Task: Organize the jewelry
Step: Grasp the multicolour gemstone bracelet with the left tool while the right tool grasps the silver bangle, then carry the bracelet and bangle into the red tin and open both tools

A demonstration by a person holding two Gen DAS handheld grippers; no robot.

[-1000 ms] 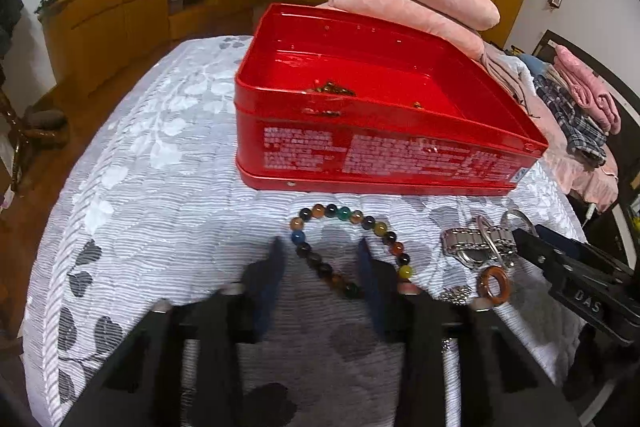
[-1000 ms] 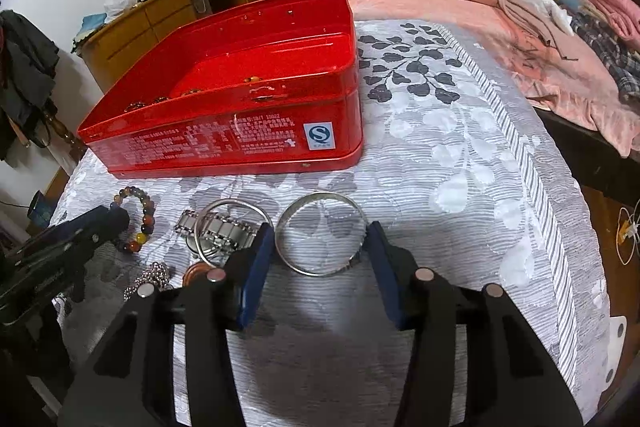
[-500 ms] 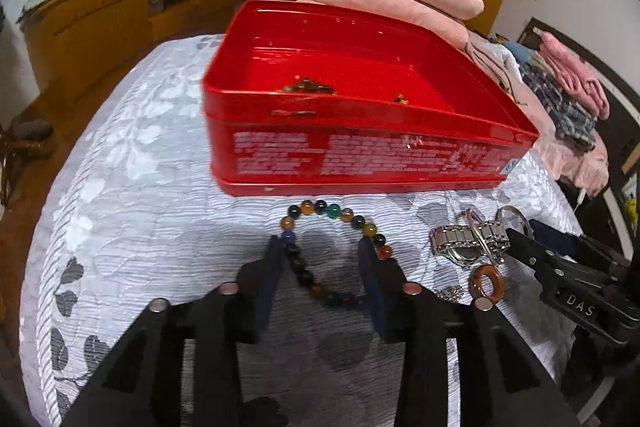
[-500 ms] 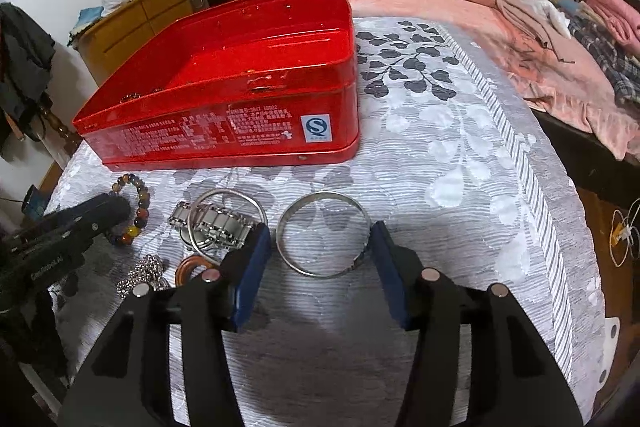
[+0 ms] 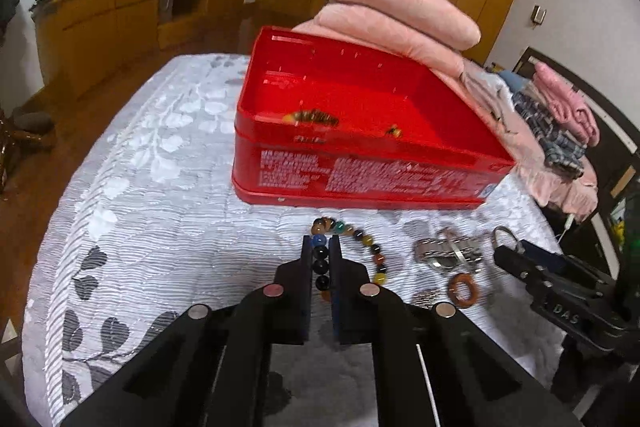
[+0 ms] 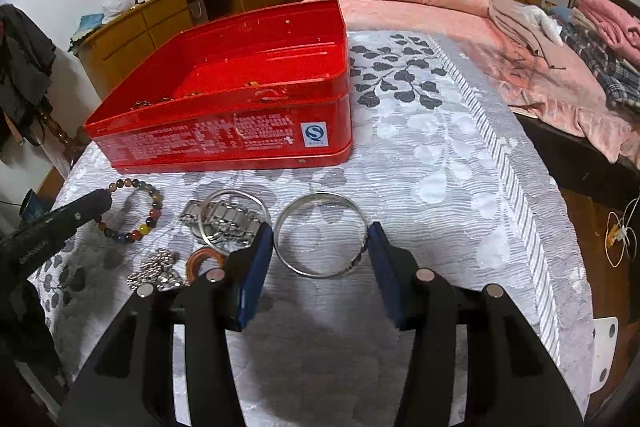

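An open red tin [image 5: 360,171] [image 6: 224,131] stands on the bed with a few small jewelry pieces [image 5: 314,117] inside. My left gripper [image 5: 321,247] is shut on the left side of a multicoloured bead bracelet [image 5: 366,241] [image 6: 138,215] lying in front of the tin. My right gripper [image 6: 320,233] is open, its fingers on either side of a silver bangle [image 6: 322,233] on the bedspread. Beside it lie a metal watch band with a thin bangle [image 6: 226,219] [image 5: 446,251], a brown ring [image 6: 204,261] [image 5: 464,289] and a silver chain [image 6: 156,271].
The grey leaf-patterned bedspread [image 6: 440,155] covers the bed. Pink pillows [image 5: 400,7] are stacked behind the tin. Folded clothes [image 5: 560,123] lie to the right. A wooden sideboard [image 5: 120,15] stands at the left wall. The bed's edge drops off at the right [image 6: 560,227].
My left gripper has closed on the bead bracelet's left side and the view has shifted left of the tin. My right gripper moved slightly forward around the silver bangle, still open.
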